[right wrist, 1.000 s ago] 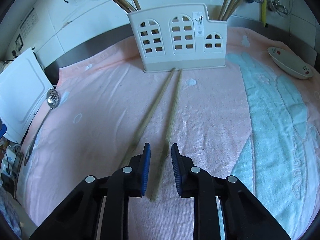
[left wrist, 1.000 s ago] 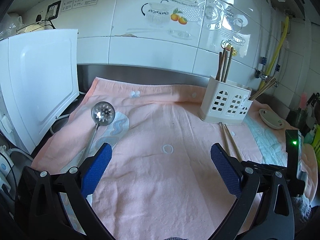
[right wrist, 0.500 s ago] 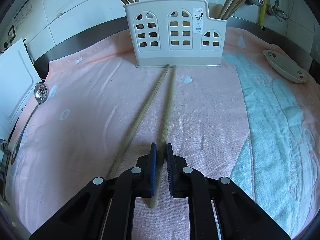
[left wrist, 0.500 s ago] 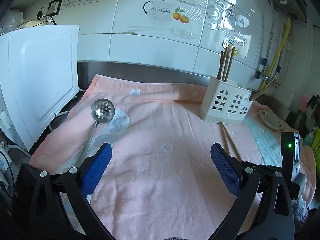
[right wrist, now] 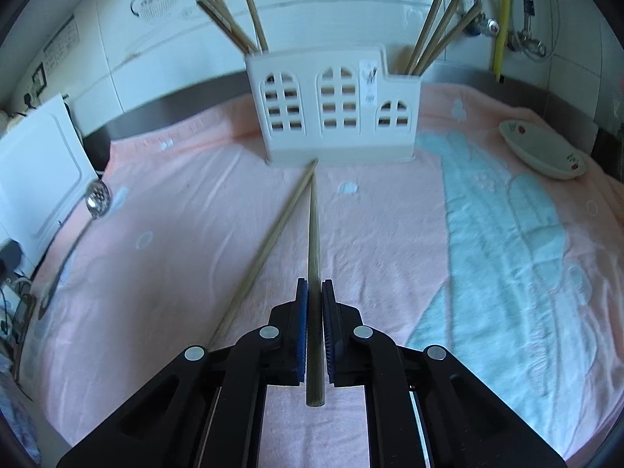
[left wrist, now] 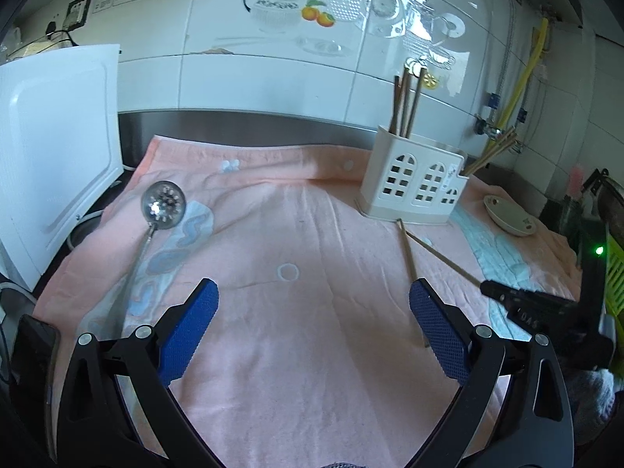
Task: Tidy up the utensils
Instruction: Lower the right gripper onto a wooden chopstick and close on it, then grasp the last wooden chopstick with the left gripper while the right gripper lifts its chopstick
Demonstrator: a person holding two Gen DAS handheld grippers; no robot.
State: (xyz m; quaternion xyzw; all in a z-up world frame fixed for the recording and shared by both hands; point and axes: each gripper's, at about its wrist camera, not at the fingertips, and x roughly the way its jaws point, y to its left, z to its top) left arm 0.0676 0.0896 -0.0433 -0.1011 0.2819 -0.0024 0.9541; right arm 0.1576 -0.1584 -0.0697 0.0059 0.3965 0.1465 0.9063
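The right gripper (right wrist: 314,300) pinches one chopstick (right wrist: 313,230) above a pink towel (right wrist: 195,234); its mate (right wrist: 265,245) lies beside. The left gripper (left wrist: 312,312) hovers, fingers spread wide.

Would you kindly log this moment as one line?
right gripper: shut on chopstick | left gripper: open, idle | second chopstick: on towel

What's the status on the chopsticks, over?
Right gripper shut on one chopstick. Left gripper open, empty. Second chopstick lies on towel. Path to holder open.
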